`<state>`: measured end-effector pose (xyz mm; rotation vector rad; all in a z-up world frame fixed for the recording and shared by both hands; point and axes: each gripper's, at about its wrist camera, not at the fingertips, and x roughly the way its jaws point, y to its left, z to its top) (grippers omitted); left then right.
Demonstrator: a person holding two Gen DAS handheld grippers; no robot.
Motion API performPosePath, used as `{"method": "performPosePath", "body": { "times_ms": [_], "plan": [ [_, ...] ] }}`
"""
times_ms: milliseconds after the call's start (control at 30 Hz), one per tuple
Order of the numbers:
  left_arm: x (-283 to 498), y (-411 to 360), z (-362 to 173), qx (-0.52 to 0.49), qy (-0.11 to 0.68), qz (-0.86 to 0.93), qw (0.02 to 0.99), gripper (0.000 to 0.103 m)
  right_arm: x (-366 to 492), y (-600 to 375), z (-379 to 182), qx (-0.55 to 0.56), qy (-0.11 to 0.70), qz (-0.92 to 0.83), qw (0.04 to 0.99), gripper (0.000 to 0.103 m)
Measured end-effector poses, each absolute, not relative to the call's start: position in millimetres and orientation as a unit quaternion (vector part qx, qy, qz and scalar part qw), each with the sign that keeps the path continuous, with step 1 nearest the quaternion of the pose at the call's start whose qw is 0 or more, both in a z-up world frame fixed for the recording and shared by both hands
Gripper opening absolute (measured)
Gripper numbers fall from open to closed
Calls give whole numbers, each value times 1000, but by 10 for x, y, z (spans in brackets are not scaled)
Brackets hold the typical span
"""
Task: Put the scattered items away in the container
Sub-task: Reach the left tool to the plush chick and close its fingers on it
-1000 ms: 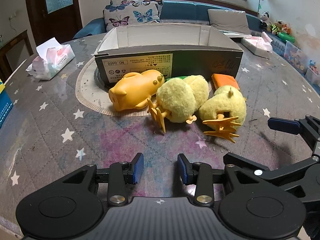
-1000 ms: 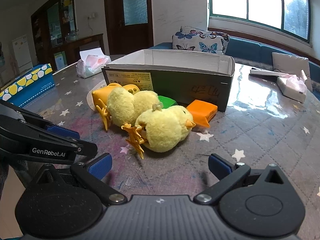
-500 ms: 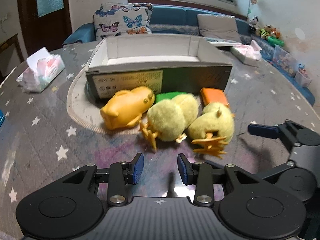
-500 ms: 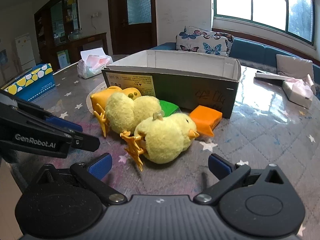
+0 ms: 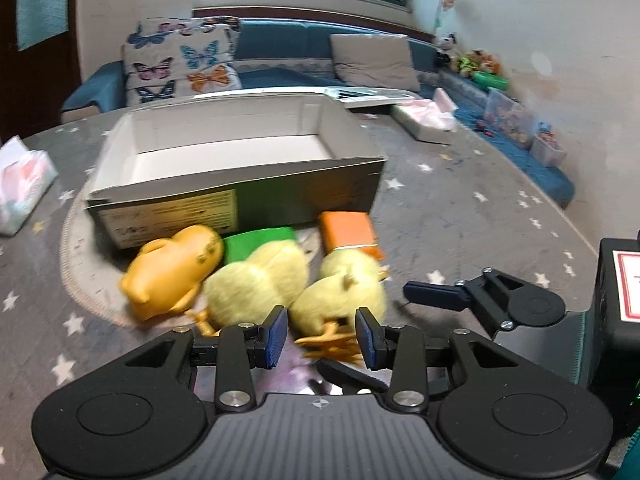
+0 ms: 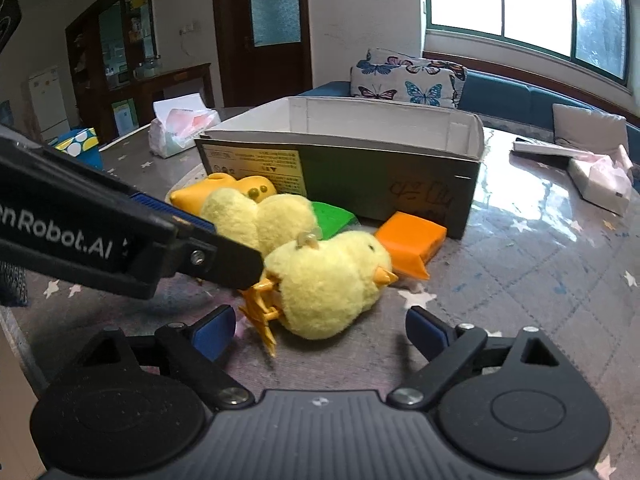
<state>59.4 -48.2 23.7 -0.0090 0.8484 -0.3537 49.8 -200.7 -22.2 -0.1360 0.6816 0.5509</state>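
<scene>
An open cardboard box (image 5: pixel 236 184) (image 6: pixel 384 176) stands on the table. In front of it lie an orange pig toy (image 5: pixel 172 272) (image 6: pixel 240 190), two yellow plush chicks (image 5: pixel 256 284) (image 5: pixel 344 292) (image 6: pixel 328 280) (image 6: pixel 256 220), a green block (image 5: pixel 260 238) (image 6: pixel 332 220) and an orange block (image 5: pixel 348 230) (image 6: pixel 412 240). My left gripper (image 5: pixel 322 338) is open, its blue pads either side of the near chick's feet. My right gripper (image 6: pixel 320 328) is wide open, just short of the same chick, and shows in the left wrist view (image 5: pixel 436 296).
Tissue packs lie at the table's left (image 5: pixel 20 184) (image 6: pixel 180 128) and far right (image 5: pixel 424 120) (image 6: pixel 600 176). A round mat (image 5: pixel 80 276) lies under the box. A blue dotted box (image 6: pixel 76 144) sits at the left. A sofa with butterfly cushions (image 5: pixel 180 64) is behind.
Both grippers have moved forward toward the toys. The left gripper now reaches the near chick's feet, and it crosses in front of the right wrist view.
</scene>
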Motion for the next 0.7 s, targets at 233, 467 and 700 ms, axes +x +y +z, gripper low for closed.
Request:
{"method": "performPosePath", "body": {
  "times_ms": [233,467,700],
  "plan": [
    [803,-549,186,-9,431,-191,882,40,517,-2163,-196,-56,332,253,907,92],
    [944,-518,135,-44,453,-216,864,41,528,-2257,-145,-40,334,266,903,92],
    [991,-517,107,-71,463,-226,854,42,577,-2104,-200,-43,340,281,896,91]
  ]
}}
